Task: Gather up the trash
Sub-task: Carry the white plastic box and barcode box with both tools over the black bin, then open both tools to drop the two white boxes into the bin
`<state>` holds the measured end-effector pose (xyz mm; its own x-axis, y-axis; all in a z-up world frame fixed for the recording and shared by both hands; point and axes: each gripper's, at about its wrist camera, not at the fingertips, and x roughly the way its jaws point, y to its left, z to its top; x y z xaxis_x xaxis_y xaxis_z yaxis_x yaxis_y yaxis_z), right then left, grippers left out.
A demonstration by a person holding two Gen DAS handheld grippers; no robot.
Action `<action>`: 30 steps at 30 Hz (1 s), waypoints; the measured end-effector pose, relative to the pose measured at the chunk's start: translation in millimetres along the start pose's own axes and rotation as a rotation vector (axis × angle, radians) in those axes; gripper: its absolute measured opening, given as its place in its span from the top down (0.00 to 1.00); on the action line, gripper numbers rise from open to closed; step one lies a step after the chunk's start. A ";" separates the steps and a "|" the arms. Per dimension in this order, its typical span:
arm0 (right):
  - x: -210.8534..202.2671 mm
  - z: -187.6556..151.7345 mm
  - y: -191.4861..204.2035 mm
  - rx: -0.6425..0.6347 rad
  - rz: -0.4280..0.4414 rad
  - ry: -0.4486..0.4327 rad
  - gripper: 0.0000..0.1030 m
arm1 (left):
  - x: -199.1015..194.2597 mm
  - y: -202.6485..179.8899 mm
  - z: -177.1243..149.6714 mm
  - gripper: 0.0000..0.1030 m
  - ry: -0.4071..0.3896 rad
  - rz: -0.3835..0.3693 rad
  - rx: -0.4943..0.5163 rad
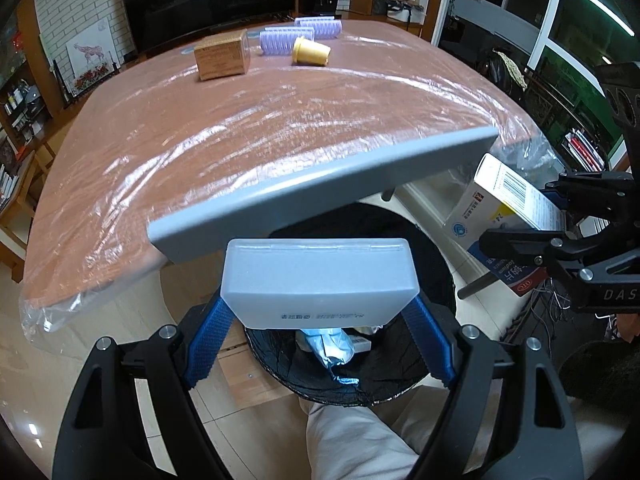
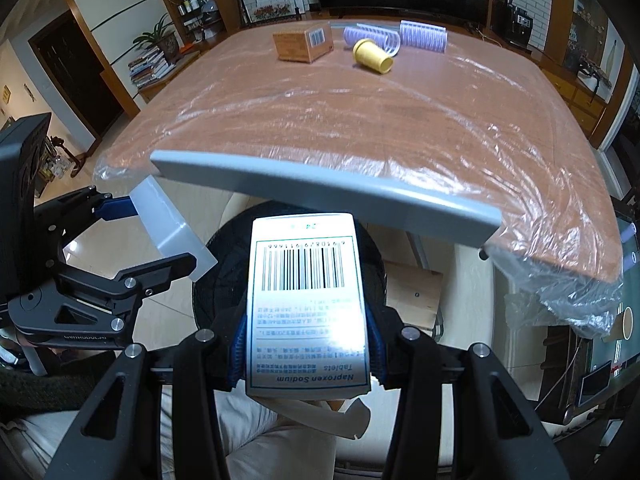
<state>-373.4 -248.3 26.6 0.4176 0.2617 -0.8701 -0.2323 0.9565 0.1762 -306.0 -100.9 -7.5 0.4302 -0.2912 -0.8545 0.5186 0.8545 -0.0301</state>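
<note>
My left gripper (image 1: 320, 344) is shut on a translucent white plastic case (image 1: 320, 280) and holds it over a black trash bin (image 1: 424, 376) that has wrappers inside. My right gripper (image 2: 306, 348) is shut on a white medicine box (image 2: 306, 300) with a barcode, also above the bin (image 2: 216, 292). In the left wrist view the right gripper (image 1: 560, 220) with its box (image 1: 504, 216) shows at the right. In the right wrist view the left gripper (image 2: 156, 236) with its case (image 2: 168, 224) shows at the left.
A table (image 1: 240, 128) covered in clear plastic film lies ahead, with a grey strip (image 1: 320, 192) along its near edge above the bin. At the far end stand a brown box (image 1: 222, 58), a yellow cup (image 1: 310, 52) on its side and purple ribbed rolls (image 1: 286, 40).
</note>
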 end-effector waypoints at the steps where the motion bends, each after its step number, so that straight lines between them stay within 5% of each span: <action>1: 1.8 -1.3 0.4 -0.001 0.000 0.005 0.55 | 1.6 -0.1 -1.3 0.20 0.005 0.000 0.000; 30: 51.3 -8.8 2.6 -0.013 -0.008 0.116 0.55 | 41.6 -3.4 -18.7 0.20 0.112 0.014 0.025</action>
<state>-360.3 -233.5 -21.6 0.3148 0.2366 -0.9192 -0.2414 0.9566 0.1635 -303.7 -107.9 -52.6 0.3534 -0.2283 -0.9072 0.5319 0.8468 -0.0058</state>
